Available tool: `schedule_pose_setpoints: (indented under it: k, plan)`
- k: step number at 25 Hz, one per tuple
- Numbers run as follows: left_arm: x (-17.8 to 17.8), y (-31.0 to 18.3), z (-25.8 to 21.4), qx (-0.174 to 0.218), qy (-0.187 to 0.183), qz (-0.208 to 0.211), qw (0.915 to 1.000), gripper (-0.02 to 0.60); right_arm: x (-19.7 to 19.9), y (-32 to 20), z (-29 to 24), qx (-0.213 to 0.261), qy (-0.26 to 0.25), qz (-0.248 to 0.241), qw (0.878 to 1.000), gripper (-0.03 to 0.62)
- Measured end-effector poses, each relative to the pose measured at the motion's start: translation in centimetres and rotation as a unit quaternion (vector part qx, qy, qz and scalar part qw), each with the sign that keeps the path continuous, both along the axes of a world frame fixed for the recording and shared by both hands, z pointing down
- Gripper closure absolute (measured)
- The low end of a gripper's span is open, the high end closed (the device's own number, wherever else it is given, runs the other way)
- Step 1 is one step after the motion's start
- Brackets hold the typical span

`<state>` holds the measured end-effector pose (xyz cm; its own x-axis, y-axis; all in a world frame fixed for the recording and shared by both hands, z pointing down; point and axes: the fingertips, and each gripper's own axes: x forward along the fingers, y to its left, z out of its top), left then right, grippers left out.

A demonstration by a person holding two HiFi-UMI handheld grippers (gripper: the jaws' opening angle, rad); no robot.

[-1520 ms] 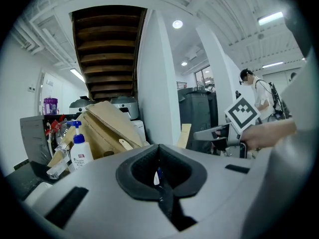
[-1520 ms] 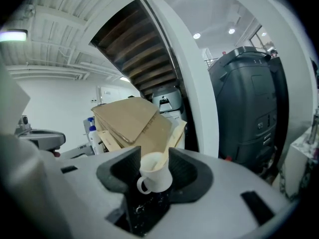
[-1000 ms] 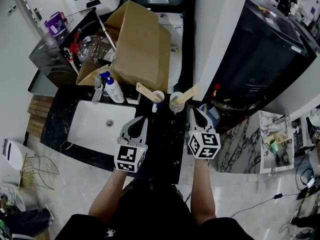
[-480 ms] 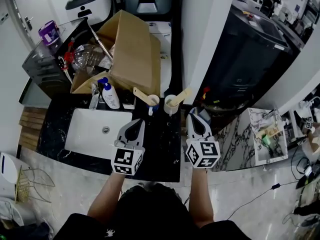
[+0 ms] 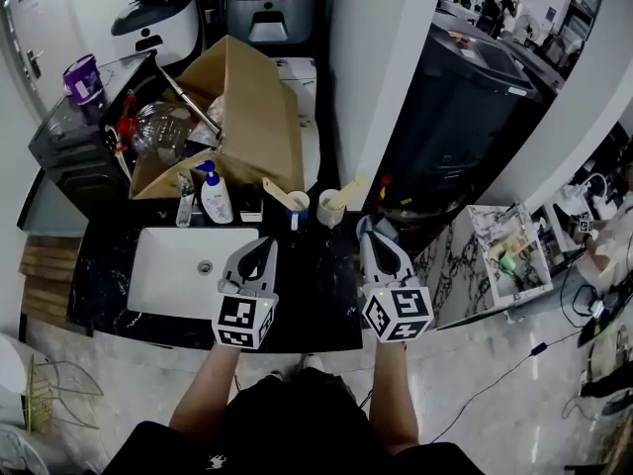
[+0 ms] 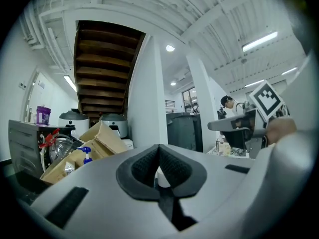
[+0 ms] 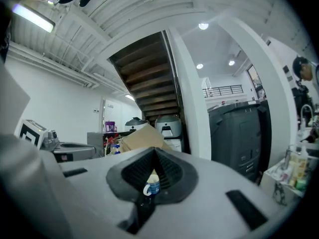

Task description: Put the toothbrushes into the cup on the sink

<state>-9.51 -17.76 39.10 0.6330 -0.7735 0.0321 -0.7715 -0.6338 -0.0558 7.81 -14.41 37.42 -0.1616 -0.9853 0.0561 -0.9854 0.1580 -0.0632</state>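
Left claw (image 5: 265, 243) & right claw (image 5: 364, 230) both shut, empty. Toothbrushes (image 5: 277, 187) look seated in cups (image 5: 331, 211) at table (image 5: 318, 290) back edge. I'd pull back level & slow, w/o clipping cups.

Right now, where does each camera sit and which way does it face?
Head view: on the person's head, looking steeply down at the sink; shows both forearms, the left hand-held gripper and right hand-held gripper.
Left gripper view: rides the left hand-held gripper, looking level over its shut jaws towards the cardboard box.
Right gripper view: rides the right hand-held gripper, level too, jaws shut.
Shared: all show the cardboard box.
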Motion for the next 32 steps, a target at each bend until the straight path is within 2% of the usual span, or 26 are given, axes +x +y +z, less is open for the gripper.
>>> schedule_pose_setpoints:
  k: [8,15,24,32]
  plan:
    - [-3.2,2.0,-2.3,0.020,0.023,0.026,0.9992,0.580,-2.9,4.1,-1.8,0.016,0.001,0.028,0.999,0.592]
    - [-5.8,3.4,-3.0,0.030,0.029,0.040,0.9983,0.580,-5.5,6.7,-2.6,0.025,0.001,0.039,0.999,0.592]
    - [-7.9,4.2,-4.4,0.044,0.039,0.052,0.9969,0.580,-7.5,8.0,-4.0,0.040,0.002,0.049,0.998,0.592]
    - [-8.3,4.1,-4.4,0.044,0.040,0.057,0.9966,0.580,-7.7,7.9,-4.0,0.037,0.007,0.055,0.998,0.592]
